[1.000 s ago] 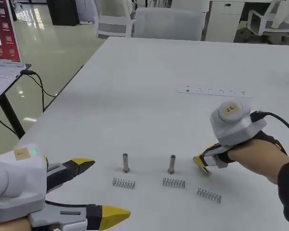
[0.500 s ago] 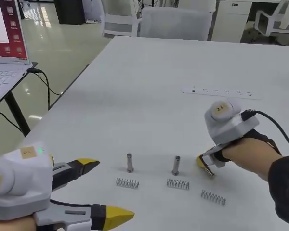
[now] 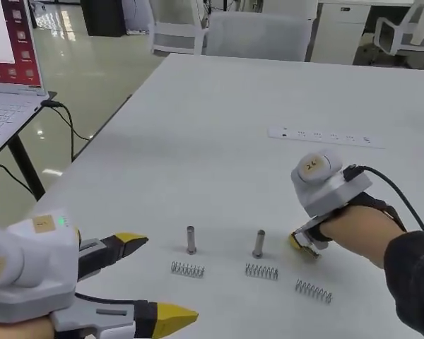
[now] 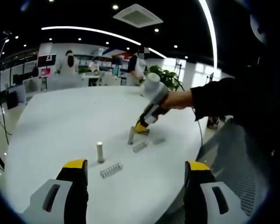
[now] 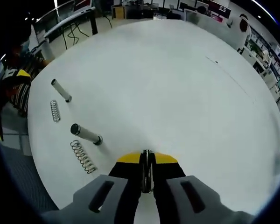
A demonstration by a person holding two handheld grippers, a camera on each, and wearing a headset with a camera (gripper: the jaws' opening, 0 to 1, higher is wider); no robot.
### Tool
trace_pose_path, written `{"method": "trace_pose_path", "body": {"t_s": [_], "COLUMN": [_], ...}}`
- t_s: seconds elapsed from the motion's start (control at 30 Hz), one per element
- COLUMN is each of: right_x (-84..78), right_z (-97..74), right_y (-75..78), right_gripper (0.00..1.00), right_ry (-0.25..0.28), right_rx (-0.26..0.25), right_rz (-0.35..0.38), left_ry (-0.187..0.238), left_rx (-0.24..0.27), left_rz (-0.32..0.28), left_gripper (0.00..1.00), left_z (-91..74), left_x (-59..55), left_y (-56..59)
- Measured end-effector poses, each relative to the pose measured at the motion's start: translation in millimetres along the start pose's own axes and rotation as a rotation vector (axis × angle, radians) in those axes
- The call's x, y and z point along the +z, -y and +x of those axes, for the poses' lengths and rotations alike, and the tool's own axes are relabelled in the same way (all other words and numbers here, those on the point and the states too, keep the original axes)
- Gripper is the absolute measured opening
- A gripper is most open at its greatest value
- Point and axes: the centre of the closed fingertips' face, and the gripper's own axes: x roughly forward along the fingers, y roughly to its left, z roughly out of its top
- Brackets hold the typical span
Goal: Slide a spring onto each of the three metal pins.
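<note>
White tabletop point(image 3: 268, 92) bears three loose springs point(image 3: 261, 271) and two upright pins point(image 3: 191, 239). Just beside the middle pin point(image 3: 258, 243), the right gripper point(image 3: 302, 242) is clamped on a third pin point(image 5: 147, 170); well apart from it, the left gripper point(image 4: 136, 165) gapes.

A white table point(image 3: 219, 106) faces a grey chair point(image 3: 258, 35); a laptop point(image 3: 7, 49) stands beside glossy floor point(image 3: 92, 63).

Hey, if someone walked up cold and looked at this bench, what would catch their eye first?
Probably the left gripper, big in the near-left of the head view with its yellow-tipped fingers spread wide open. Next, mid-table, two metal pins standing upright with three springs lying in a row in front of them. At the row's right end, the right gripper is shut on a slim metal piece, its tips down at the table.
</note>
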Motion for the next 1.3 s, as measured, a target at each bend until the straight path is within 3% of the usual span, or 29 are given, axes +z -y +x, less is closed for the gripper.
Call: {"method": "trace_pose_path", "body": {"t_s": [0.53, 1.3], "right_x": [-3.1, -6.9], "right_z": [-46.9, -51.9], "right_y": [-6.6, -5.7], "right_gripper": [0.05, 0.05], "right_ry": [0.113, 0.163], "right_rx": [0.017, 0.011], "right_rz": [0.006, 0.04], "left_ry": [-0.017, -0.019], "left_rx": [-0.017, -0.024], "left_rz": [0.019, 0.035], "left_gripper": [0.81, 0.81], "left_z": [1.0, 1.0], "left_x": [-1.4, 0.6], "left_y": [3.9, 4.5]}}
